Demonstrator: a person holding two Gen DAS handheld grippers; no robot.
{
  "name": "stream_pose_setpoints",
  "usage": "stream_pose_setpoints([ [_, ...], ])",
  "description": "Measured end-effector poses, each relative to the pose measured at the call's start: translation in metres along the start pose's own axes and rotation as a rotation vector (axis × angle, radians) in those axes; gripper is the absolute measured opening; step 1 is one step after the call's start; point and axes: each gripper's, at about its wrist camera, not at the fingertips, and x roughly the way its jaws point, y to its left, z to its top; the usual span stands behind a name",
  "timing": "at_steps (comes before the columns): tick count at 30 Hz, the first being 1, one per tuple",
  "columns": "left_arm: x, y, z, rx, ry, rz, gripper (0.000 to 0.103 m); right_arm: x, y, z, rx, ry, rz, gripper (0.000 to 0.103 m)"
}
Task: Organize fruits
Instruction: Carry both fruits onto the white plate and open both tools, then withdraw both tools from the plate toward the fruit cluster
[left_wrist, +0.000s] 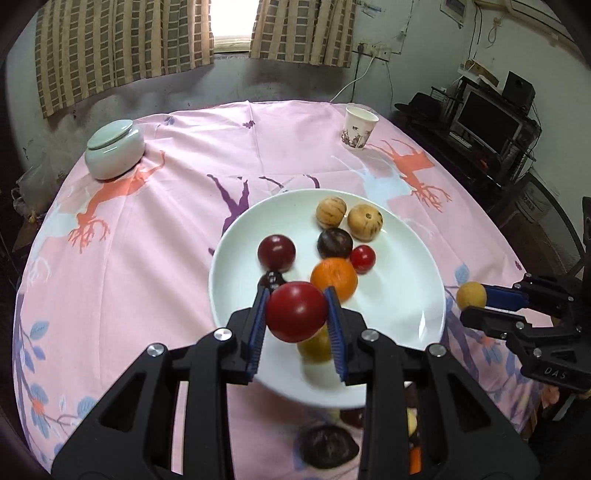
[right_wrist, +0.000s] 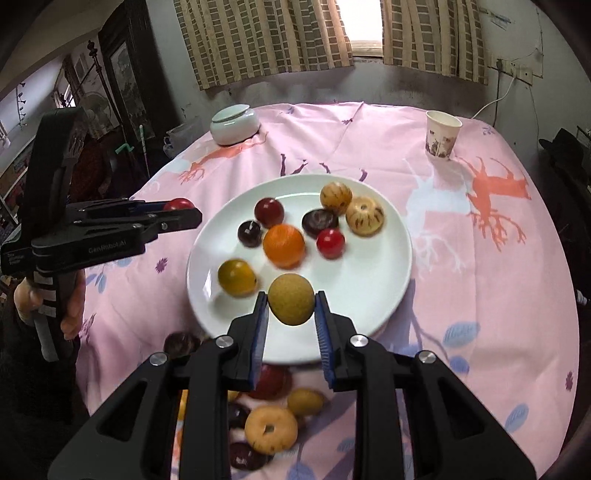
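A lived-in home room, checked curtains (left_wrist: 122, 40) over a bright window (left_wrist: 232, 22), worktop under a pink deer-print cloth (left_wrist: 155, 236), lidded ceramic jar (left_wrist: 114, 149), paper cup (left_wrist: 360, 127), old monitor (left_wrist: 487, 122) on a cluttered shelf, framed picture (right_wrist: 123, 85) on the side wall

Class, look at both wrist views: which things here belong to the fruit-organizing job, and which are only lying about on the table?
Part of the job:
- white plate
- red fruit held by the left gripper
- yellow-brown fruit held by the right gripper
- orange on the plate
- loose fruits on the cloth

Lying about:
- lidded ceramic jar
- paper cup
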Motion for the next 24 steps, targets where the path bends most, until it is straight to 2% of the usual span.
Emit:
stream_pose_setpoints([
  [5,0.056,-0.004,0.032,-0.007,0.071,-0.025,0.031,0.051,-0.020,0.029,0.024,0.014,-0.091,0.026],
  [11,0.085,-0.007,0.045,0.002,0.099,-0.023,0.031,0.081,-0.044,0.036,0.088,0.047,-0.084,0.026],
  [16,0.097,-0.007,0.054,-0.018,0.112,-0.031,0.032,0.085,-0.048,0.037,0.098,0.022,-0.080,0.026],
  [17,0.099,-0.007,0.056,-0.029,0.115,-0.035,0.034,0.085,-0.048,0.038,0.098,0.002,-0.081,0.028],
  [18,0.099,-0.007,0.058,-0.044,0.111,-0.040,0.041,0.086,-0.049,0.039,0.102,-0.013,-0.091,0.044],
  [19,0.097,-0.006,0.060,-0.064,0.101,-0.047,0.066,0.085,-0.050,0.039,0.110,-0.023,-0.106,0.070],
  [20,0.092,-0.004,0.061,-0.086,0.080,-0.052,0.077,0.080,-0.050,0.039,0.122,-0.047,-0.117,0.073],
  [24,0.054,0.002,0.056,-0.130,0.018,-0.063,0.077,0.048,-0.043,0.036,0.104,-0.085,-0.120,0.073],
])
